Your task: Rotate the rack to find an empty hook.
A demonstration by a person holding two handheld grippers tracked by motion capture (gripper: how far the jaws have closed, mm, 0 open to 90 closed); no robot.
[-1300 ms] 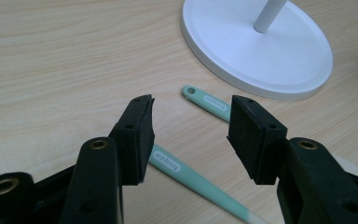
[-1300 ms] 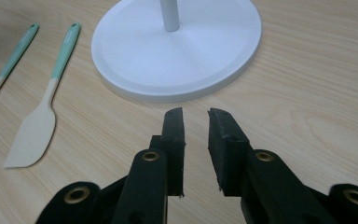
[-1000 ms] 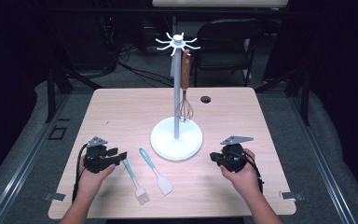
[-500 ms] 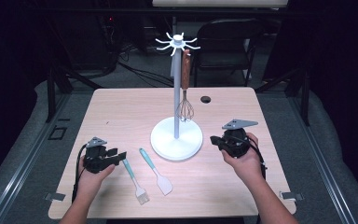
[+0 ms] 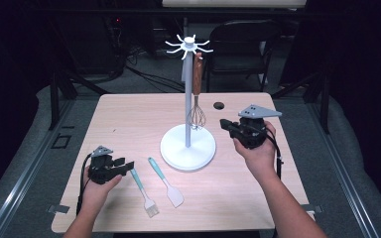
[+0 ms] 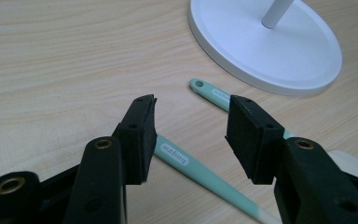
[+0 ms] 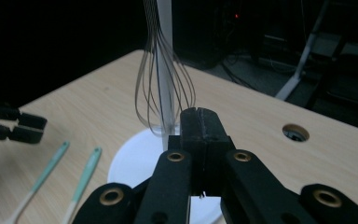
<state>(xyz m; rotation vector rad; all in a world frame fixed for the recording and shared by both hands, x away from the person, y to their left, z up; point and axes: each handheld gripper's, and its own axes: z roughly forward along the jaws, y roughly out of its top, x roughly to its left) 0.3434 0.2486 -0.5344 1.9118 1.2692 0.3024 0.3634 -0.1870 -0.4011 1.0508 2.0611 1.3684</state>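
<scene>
Now my right gripper (image 5: 226,124) raised beside the whisk (image 5: 197,117) hanging on the white stand (image 5: 187,148), jaws pressed together, my left gripper (image 6: 191,130) spread over the teal brush handle (image 6: 200,172), spatula (image 5: 165,182) alongside

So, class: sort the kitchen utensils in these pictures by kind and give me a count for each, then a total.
Whisk, hanging on the white stand: 1
Silicone spatula, flat on the table: 1
Basting brush, flat on the table: 1
Total: 3 utensils
</scene>
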